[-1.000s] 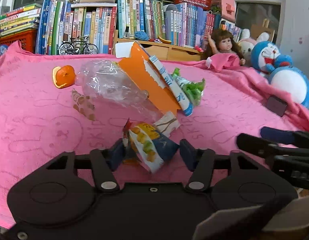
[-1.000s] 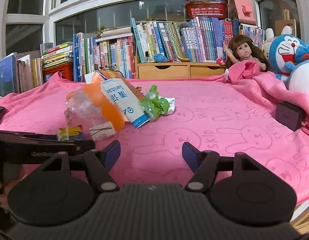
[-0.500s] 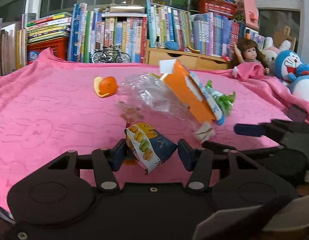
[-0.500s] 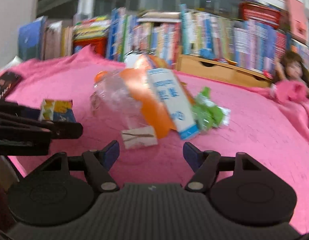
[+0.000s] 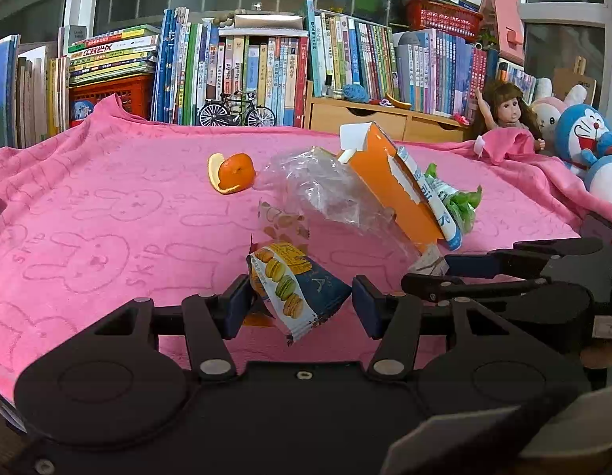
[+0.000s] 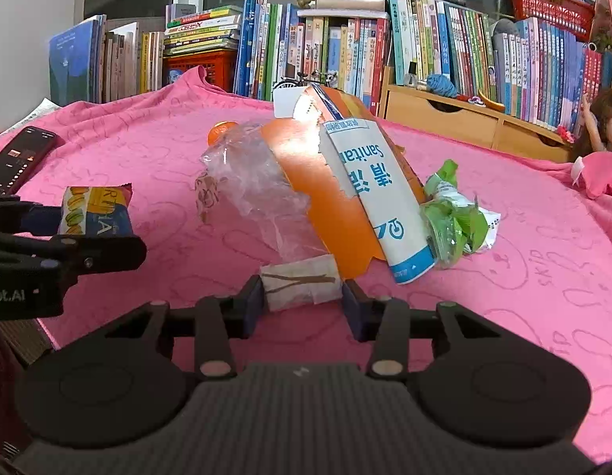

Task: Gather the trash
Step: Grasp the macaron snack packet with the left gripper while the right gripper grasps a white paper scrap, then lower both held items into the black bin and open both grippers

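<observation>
Wrapper (image 6: 300, 283) lay on my pink blanket (image 6: 523, 245), right gripper (image 6: 302, 303) just closing onto it; at nine o'clock my left gripper (image 5: 300, 303) gripped a snack packet (image 5: 294, 287)

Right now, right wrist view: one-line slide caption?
Right gripper closing on a small white wrapper beside torn orange carton on pink blanket.

The right gripper (image 6: 302, 304) was over bare pink blanket (image 6: 523, 245) one second ago, its jaws wide and empty; it has swung left toward the trash pile, and its jaws have just been closing on the small white paper wrapper with brown lines (image 6: 302, 285); this wrapper now sits between the pads, both touching it; the left gripper (image 5: 300, 304) has lifted its blue macaron snack packet (image 5: 298, 289) a little above the blanket.
</observation>
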`<move>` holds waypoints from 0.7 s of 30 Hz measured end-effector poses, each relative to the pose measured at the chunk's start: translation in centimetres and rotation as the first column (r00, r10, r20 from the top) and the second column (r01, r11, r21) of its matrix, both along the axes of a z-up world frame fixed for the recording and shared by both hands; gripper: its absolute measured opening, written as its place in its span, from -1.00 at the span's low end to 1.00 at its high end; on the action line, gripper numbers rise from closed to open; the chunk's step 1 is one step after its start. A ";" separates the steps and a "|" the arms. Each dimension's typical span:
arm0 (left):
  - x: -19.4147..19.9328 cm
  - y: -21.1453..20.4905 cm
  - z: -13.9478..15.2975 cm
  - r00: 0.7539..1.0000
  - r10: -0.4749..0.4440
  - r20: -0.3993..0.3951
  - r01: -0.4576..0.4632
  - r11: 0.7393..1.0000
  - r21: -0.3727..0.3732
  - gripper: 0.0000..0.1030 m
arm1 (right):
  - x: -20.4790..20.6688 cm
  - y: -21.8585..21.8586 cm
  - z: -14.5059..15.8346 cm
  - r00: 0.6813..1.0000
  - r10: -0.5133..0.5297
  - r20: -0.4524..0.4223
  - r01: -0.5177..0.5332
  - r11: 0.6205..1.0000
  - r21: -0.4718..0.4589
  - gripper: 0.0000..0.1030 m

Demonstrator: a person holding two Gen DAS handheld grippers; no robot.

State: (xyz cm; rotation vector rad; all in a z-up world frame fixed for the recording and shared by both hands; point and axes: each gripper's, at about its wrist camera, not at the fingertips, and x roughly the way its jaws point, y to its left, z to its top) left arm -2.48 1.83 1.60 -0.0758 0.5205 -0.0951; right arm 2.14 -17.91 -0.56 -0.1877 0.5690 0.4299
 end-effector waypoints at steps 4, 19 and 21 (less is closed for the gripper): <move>-0.5 -0.1 0.2 1.000 -0.005 -0.003 0.005 1.000 -0.002 0.03 | -1.1 -0.4 0.4 1.000 -0.012 0.009 0.011 1.000 0.019 -0.05; -8.6 1.0 0.1 0.988 -0.081 -0.134 0.064 0.990 -0.126 0.03 | -11.6 -1.5 0.2 0.999 0.048 0.011 -0.049 0.995 0.088 -0.04; -9.5 1.1 -0.4 0.981 -0.096 -0.169 0.075 0.989 -0.128 0.03 | -12.7 -1.7 -0.4 0.999 0.045 -0.007 -0.044 0.995 0.092 -0.04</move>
